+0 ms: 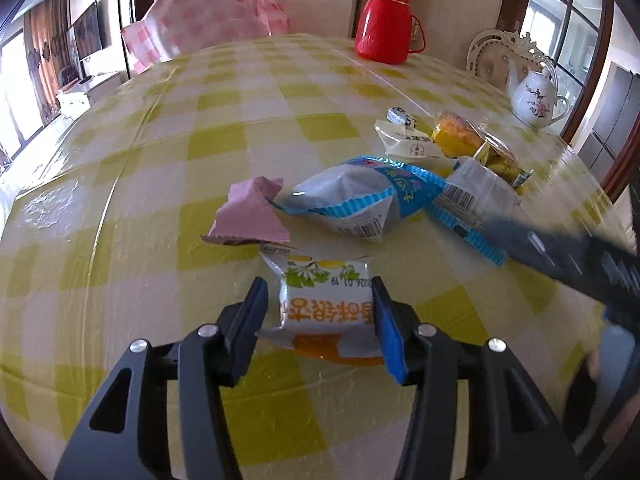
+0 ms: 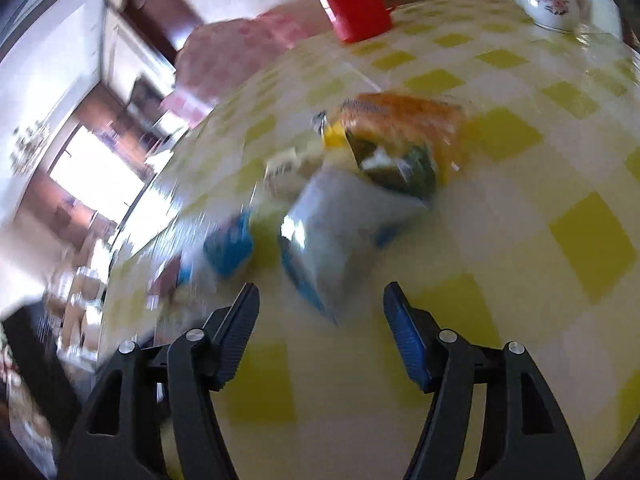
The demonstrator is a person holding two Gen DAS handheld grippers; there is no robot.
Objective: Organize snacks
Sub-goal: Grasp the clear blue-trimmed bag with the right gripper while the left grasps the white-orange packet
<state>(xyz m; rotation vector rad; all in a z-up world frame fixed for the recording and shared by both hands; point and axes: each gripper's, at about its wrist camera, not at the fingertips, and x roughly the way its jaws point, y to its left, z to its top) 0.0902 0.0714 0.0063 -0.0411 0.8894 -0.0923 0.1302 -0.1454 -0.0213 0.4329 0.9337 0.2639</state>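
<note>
My left gripper (image 1: 318, 288) is shut on a small white and orange snack packet (image 1: 326, 304) that lies on the yellow checked table (image 1: 160, 152). Behind it sit a pink wrapper (image 1: 250, 212), a grey and blue packet (image 1: 352, 200), a clear barcoded packet (image 1: 476, 192), a yellow cake packet (image 1: 460, 136) and small white packets (image 1: 404, 136). My right gripper (image 2: 320, 292) is open and blurred, with nothing between its fingers. Its tips hover just short of the grey and blue packet (image 2: 336, 236). An orange cake packet (image 2: 400, 120) lies beyond. The right gripper also shows as a dark blur (image 1: 560, 256).
A red thermos (image 1: 386, 20) stands at the table's far side and a white flowered teapot (image 1: 534, 96) at the far right. A pink checked bundle (image 1: 200, 24) rests on a chair behind the table. A white ornate chair back (image 1: 500, 52) rises behind the teapot.
</note>
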